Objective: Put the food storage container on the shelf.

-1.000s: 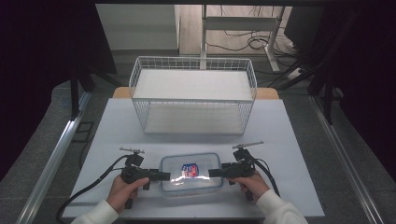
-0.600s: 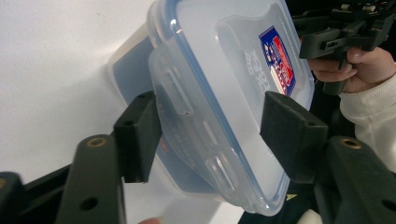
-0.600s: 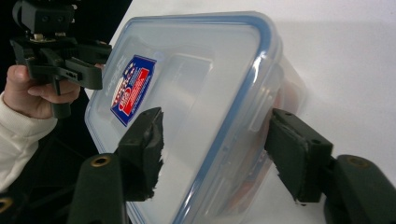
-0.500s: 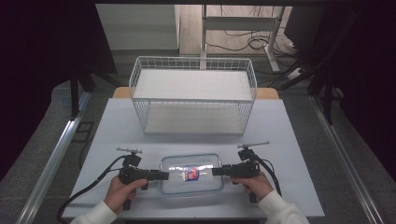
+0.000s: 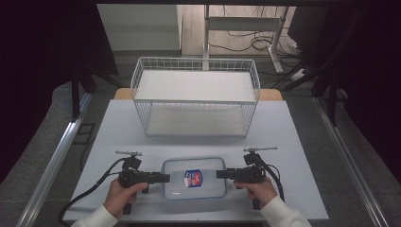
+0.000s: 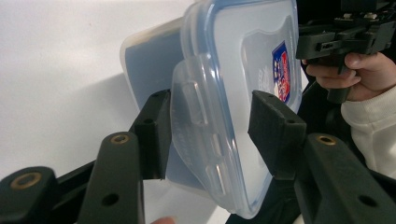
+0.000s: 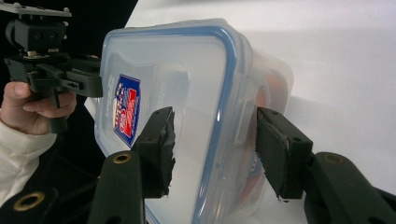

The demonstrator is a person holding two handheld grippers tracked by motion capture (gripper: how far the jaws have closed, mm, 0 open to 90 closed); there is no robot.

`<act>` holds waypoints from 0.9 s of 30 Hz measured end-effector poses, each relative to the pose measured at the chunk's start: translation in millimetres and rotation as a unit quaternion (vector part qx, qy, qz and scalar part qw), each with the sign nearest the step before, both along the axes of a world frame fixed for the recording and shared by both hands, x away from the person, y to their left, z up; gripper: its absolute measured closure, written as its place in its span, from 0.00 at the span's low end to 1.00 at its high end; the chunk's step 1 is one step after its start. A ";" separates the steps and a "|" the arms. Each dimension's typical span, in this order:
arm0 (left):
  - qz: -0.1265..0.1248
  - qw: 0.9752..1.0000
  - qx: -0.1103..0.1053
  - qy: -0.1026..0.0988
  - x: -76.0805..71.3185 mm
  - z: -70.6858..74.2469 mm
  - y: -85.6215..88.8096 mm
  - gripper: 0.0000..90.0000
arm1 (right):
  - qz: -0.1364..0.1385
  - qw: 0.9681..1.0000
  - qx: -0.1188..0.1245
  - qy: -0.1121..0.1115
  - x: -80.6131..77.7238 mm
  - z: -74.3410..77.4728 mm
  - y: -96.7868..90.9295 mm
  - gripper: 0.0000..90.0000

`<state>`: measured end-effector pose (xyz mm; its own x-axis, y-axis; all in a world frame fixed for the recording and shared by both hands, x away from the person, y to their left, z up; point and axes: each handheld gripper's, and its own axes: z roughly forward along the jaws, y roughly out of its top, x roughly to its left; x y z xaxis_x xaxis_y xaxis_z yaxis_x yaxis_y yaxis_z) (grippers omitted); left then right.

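Container (image 5: 194, 178) sits at the near edge of the table (image 5: 293, 142), just in front of the wire basket (image 5: 196, 97), and you've got it bracketed from both ends. Your left gripper (image 5: 163, 178) has just been closing, jaws either side of the end latch flap (image 6: 198, 135): one pad (image 6: 156, 133) is against the flap and body, the other (image 6: 275, 133) looks near the lid but I can't say it presses. Your right gripper (image 5: 222, 174) has just been closing too, its pads (image 7: 159, 149) straddling the rim at the far end, contact again too close to call. Squeeze evenly, keep both hands level and lift together so the box doesn't twist. It's a clear plastic box with a blue seal round the lid and a red-and-blue label (image 5: 193, 178) on top; something reddish shows through one wall.
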<state>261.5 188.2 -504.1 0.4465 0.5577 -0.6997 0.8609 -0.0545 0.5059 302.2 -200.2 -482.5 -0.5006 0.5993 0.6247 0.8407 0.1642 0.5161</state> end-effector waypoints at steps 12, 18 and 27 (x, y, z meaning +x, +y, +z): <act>-0.001 1.000 0.017 -0.016 2.8 7.4 -1.4 0.56 | -0.005 0.999 -0.002 -0.035 -4.1 9.9 1.3 0.56; 0.000 1.000 0.017 -0.025 5.1 10.8 -1.4 0.56 | -0.004 0.999 0.000 -0.044 -3.3 12.1 1.5 0.56; -0.003 0.999 0.020 -0.049 17.3 21.9 -2.0 0.56 | -0.012 0.997 0.008 -0.071 2.1 19.8 0.4 0.56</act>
